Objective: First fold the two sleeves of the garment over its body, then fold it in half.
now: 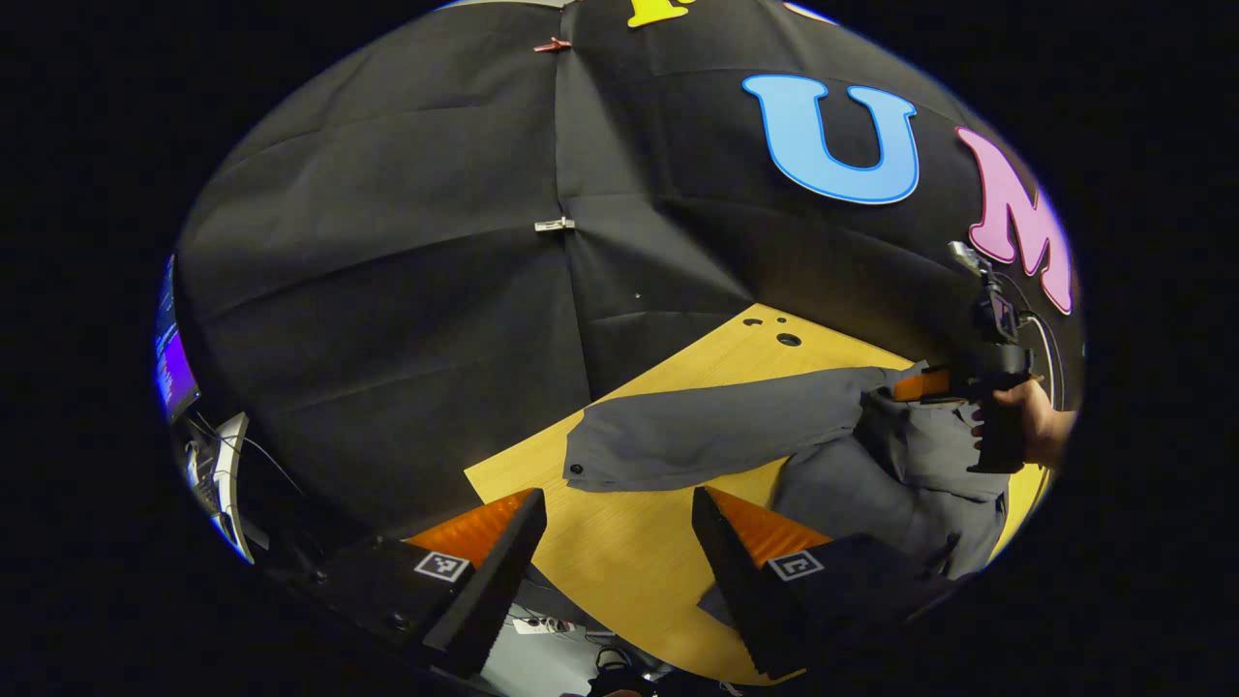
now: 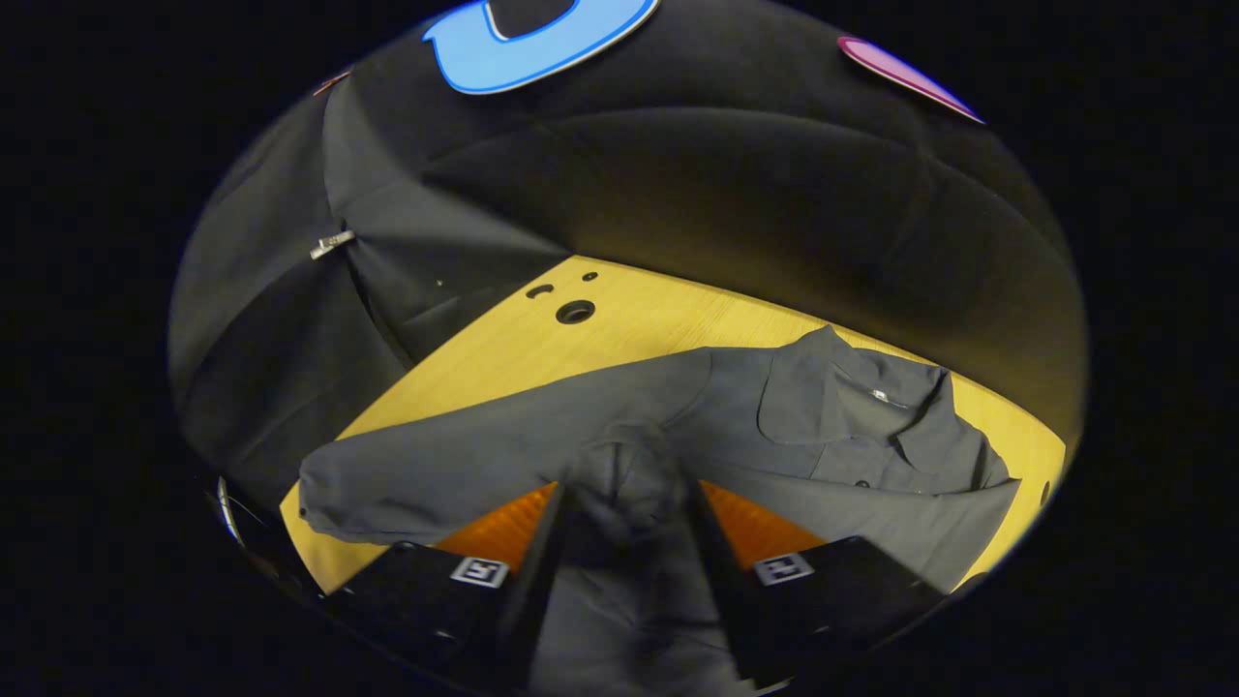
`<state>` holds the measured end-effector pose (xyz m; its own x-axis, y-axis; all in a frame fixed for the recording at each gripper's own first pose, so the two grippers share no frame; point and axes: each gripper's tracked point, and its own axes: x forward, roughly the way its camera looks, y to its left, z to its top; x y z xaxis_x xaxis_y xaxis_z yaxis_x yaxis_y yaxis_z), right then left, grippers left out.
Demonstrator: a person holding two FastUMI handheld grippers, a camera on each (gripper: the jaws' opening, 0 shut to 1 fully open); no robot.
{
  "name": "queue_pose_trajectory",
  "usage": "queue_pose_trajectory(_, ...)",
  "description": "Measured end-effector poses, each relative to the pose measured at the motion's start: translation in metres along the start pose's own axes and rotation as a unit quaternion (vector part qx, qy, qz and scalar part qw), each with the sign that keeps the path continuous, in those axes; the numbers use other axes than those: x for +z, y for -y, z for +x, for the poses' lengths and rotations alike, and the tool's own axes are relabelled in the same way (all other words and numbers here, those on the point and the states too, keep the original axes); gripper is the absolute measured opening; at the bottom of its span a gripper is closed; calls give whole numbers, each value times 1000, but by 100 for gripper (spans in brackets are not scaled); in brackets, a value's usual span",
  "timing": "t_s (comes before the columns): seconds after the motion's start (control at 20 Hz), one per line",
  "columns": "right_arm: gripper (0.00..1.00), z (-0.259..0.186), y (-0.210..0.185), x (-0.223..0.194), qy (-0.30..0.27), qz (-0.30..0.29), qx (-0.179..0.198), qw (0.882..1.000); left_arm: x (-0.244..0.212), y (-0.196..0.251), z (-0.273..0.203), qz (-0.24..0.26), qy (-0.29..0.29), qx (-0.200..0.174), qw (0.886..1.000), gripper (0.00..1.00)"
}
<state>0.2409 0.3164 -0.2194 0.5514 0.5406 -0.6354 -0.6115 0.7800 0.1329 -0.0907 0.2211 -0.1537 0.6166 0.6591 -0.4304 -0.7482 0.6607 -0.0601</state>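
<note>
The grey shirt (image 2: 823,426) lies on the bench (image 1: 629,552), its sleeve (image 1: 707,436) outstretched, so sleeve-fold 1 is in hand: the right gripper (image 2: 624,523) pinches bunched cloth, the left gripper (image 1: 619,542) gapes empty and must take the cuff.

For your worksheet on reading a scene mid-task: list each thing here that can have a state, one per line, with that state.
Left gripper: open, above bare table, holding nothing.
Right gripper: fingers around bunched shirt fabric; whether both press on it, cannot tell.
Grey shirt: on the table, not yet folded in half.
Sleeve: stretched out flat across the table, cuff unfolded.
Chest pocket: flap down.
Wooden table: partly covered by the shirt.
</note>
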Motion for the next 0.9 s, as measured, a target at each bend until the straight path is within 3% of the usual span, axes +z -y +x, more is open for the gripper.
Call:
queue_pose_trajectory(0.05,92,-10,4,3,8,2,4,1000,0,0,1,-2,0,4,1000,96)
queue_pose_trajectory(0.25,99,-60,32,8,46,-3,-8,999,3,-1,10,-3,3,12,1000,97)
queue_pose_trajectory(0.55,99,-140,86,-6,77,25,-52,995,12,-12,62,7,-5,11,1000,96)
queue_pose_trajectory(0.9,99,-237,146,-39,92,94,-155,979,7,-14,166,31,-36,2,999,96)
